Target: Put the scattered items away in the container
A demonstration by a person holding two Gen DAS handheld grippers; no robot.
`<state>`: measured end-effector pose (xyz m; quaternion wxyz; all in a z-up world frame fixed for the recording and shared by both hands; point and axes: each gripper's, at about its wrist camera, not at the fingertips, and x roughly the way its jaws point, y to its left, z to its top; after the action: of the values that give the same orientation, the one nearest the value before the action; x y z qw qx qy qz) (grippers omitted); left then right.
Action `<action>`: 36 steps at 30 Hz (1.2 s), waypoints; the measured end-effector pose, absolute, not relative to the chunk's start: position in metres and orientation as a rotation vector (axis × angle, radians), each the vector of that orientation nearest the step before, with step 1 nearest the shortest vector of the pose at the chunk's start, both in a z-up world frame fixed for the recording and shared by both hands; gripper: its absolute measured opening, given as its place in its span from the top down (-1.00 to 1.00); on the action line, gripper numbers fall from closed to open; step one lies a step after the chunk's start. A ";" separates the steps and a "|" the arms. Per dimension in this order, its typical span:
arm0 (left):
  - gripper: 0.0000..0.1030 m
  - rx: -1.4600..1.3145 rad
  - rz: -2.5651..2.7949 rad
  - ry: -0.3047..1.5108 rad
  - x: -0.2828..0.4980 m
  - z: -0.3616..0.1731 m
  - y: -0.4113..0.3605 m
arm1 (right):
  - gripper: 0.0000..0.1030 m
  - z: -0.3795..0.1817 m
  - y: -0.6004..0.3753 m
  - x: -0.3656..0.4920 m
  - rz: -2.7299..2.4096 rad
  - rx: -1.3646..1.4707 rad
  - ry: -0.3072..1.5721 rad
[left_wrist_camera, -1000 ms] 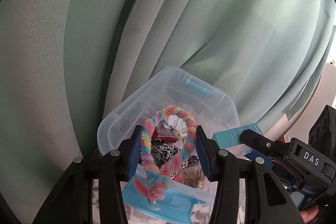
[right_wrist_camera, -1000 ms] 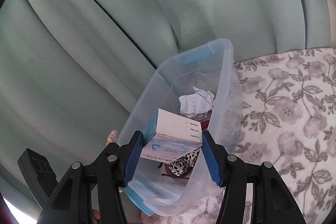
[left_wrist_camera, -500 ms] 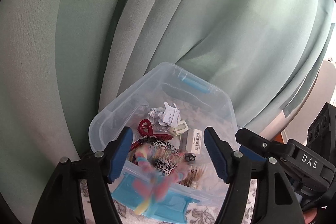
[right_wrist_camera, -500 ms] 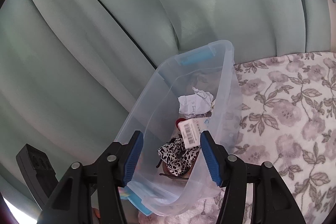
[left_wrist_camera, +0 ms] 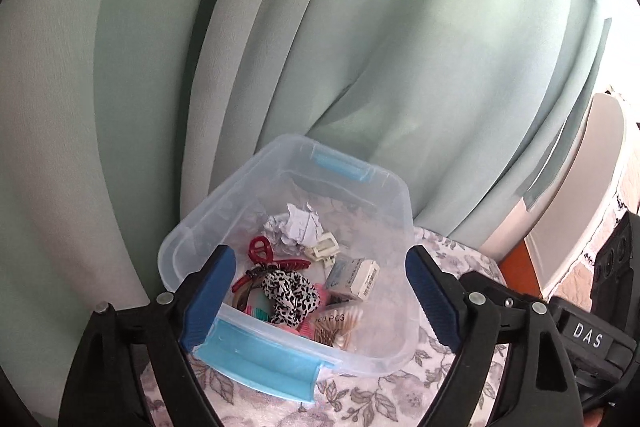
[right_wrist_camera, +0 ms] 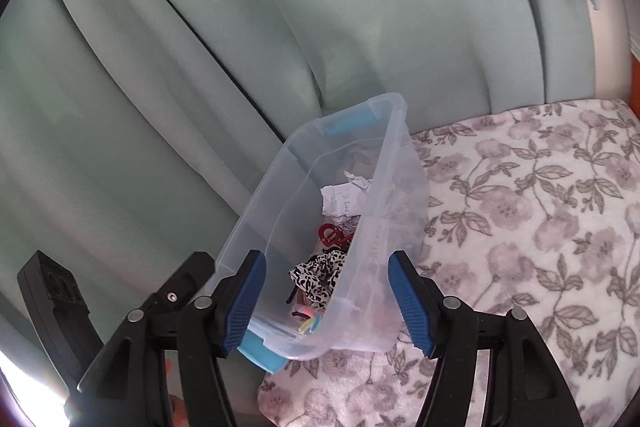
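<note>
Above the clear container [left_wrist_camera: 394, 211] on a floral cloth [left_wrist_camera: 360, 399], left tongs [left_wrist_camera: 320, 303] angled down, jaws opening, empty, leopard scrunchie [left_wrist_camera: 288, 289] inside, right tongs [right_wrist_camera: 326, 303] likewise tilted, opening, empty, container [right_wrist_camera: 376, 239] below.

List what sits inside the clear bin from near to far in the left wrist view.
Going up the picture inside the clear bin: cotton swab pack → leopard-print scrunchie → red hair claw clip → crumpled paper.
</note>
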<state>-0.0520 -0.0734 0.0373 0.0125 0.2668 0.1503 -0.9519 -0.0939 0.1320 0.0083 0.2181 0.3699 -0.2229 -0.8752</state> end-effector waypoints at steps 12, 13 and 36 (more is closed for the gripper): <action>-0.89 0.780 -2.986 0.352 -0.018 0.074 -0.042 | -0.48 0.028 0.162 -0.048 -2.539 1.034 -0.592; -0.89 0.788 -2.987 0.341 -0.017 0.076 -0.040 | -0.48 0.030 0.163 -0.045 -2.553 1.040 -0.577; -0.89 0.964 -2.962 0.179 0.003 0.071 -0.011 | -0.86 0.051 0.177 0.001 -2.681 1.025 -0.366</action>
<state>0.0032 -0.0108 0.0714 0.0107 0.3088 0.0575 -0.9493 0.0014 0.1770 0.0507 0.1236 0.3514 -0.1254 -0.9195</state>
